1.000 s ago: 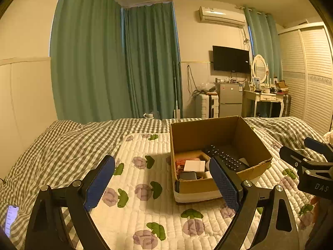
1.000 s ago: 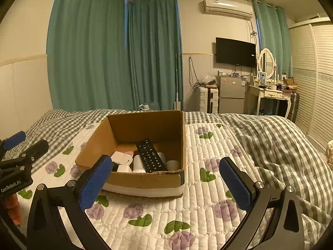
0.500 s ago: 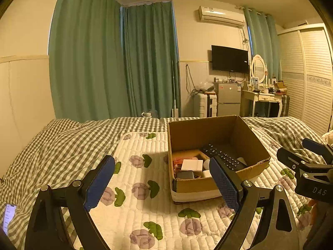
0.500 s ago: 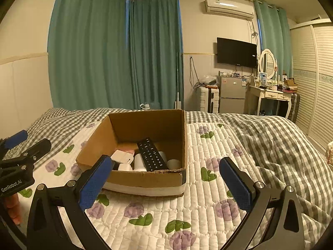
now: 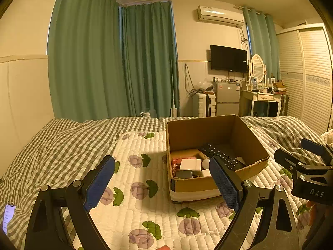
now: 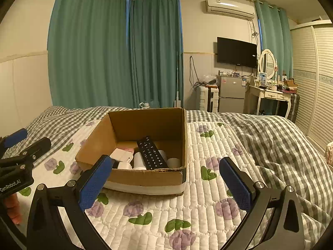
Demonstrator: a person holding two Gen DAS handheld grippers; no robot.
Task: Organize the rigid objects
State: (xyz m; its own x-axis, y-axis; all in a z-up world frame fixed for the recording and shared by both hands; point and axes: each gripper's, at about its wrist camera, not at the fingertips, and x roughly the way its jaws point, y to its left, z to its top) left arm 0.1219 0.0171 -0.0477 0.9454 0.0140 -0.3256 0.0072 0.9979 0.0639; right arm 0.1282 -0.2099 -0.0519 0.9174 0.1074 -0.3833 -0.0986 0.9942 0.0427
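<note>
A brown cardboard box (image 5: 216, 156) sits on the bed, on a white quilt (image 5: 143, 179) with purple flowers and green leaves. The box is open on top. Inside it lies a long black remote (image 6: 151, 153) with lots of little buttons, tilted up against the other things. Next to the remote are some white things, like a flat white box (image 5: 190, 164) and a small white cup shape (image 6: 173, 162), and there is a small dark box (image 5: 184, 174) near the front wall. I cannot tell what every little thing in there is. The left gripper (image 5: 162, 184) is held low over the quilt, in front of the cardboard box and a bit to its left side. Its two blue pads are far apart and nothing is between them. The right gripper (image 6: 164, 182) is on the other side, in front of the cardboard box too, and its blue pads are also spread wide with nothing in them. Neither gripper touches the cardboard box. A green and white checked blanket (image 6: 274, 137) covers the rest of the bed. A phone (image 5: 8, 216) with a lit screen lies on the blanket at the far left.
</note>
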